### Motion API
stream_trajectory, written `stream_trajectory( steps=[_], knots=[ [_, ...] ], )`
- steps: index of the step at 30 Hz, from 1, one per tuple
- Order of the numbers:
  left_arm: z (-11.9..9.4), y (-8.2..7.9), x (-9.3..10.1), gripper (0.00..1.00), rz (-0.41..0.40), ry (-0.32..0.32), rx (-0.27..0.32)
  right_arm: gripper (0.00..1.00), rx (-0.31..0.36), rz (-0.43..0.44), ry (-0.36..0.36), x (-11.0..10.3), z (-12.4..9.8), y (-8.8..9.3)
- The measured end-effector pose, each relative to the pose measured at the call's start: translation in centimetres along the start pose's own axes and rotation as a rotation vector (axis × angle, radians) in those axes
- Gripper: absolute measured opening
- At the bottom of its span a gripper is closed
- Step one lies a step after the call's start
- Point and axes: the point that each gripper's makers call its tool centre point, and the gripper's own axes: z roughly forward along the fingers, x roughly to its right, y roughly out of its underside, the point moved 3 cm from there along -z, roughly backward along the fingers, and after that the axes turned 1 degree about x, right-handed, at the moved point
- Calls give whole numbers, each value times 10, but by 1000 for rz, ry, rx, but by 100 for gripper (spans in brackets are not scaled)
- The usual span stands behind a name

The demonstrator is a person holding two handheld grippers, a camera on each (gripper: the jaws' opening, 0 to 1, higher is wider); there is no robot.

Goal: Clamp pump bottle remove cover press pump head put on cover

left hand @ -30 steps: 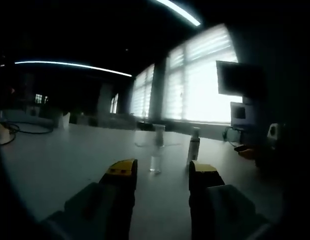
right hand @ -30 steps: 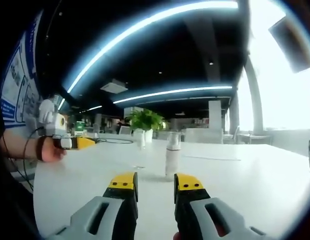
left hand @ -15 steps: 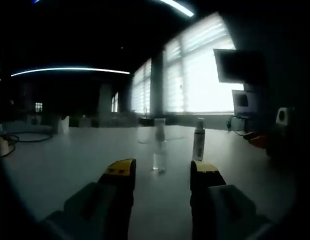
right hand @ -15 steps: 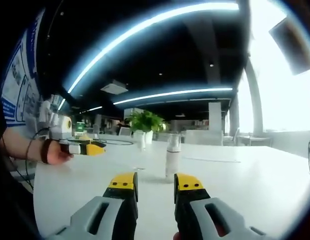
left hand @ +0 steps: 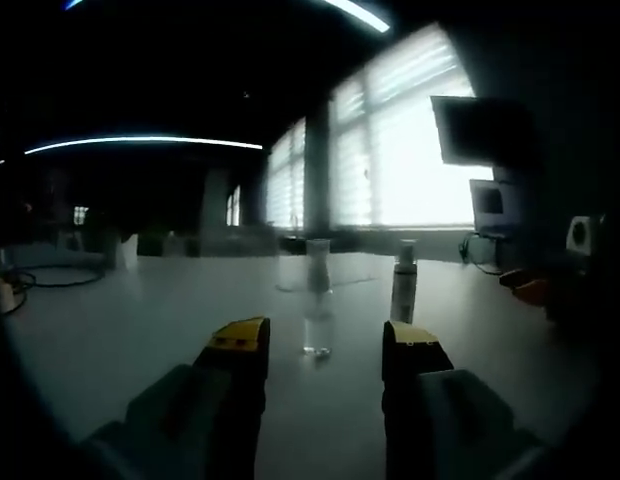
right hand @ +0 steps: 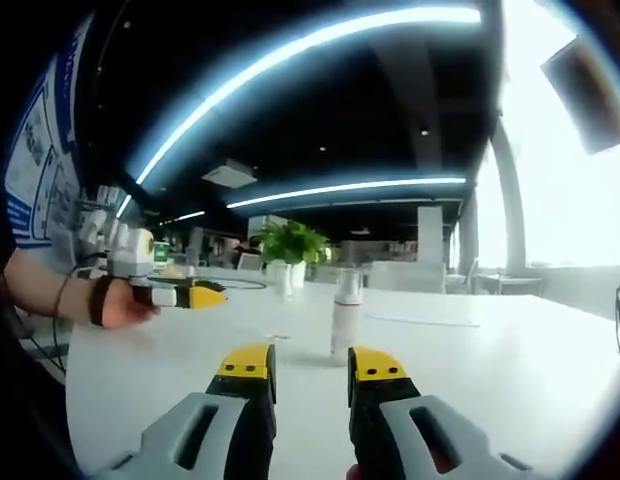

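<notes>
Across both views spreads a wide white table [right hand: 510, 360], with a bright window wall [left hand: 410, 160] behind it in the left gripper view and a leafy plant [right hand: 290, 242] at its far edge in the right gripper view. On the table stands the pump bottle [right hand: 345, 312], upright, white, just beyond the right gripper [right hand: 308, 368], whose yellow-tipped jaws are spread and touch nothing. A clear cover [left hand: 317, 305] stands upright near the bottle, straight ahead of the left gripper [left hand: 322, 342], whose jaws are also spread apart and empty. From the right gripper view, the left gripper sits off to the left above the table, held in the person's hand [right hand: 115, 300].
</notes>
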Motion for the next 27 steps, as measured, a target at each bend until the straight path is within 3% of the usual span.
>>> stream_trajectory(
  steps=[27],
  knots=[
    [44,11,3,35,-44,-20,-29,22,11,8,12,2,-1,-1]
  ],
)
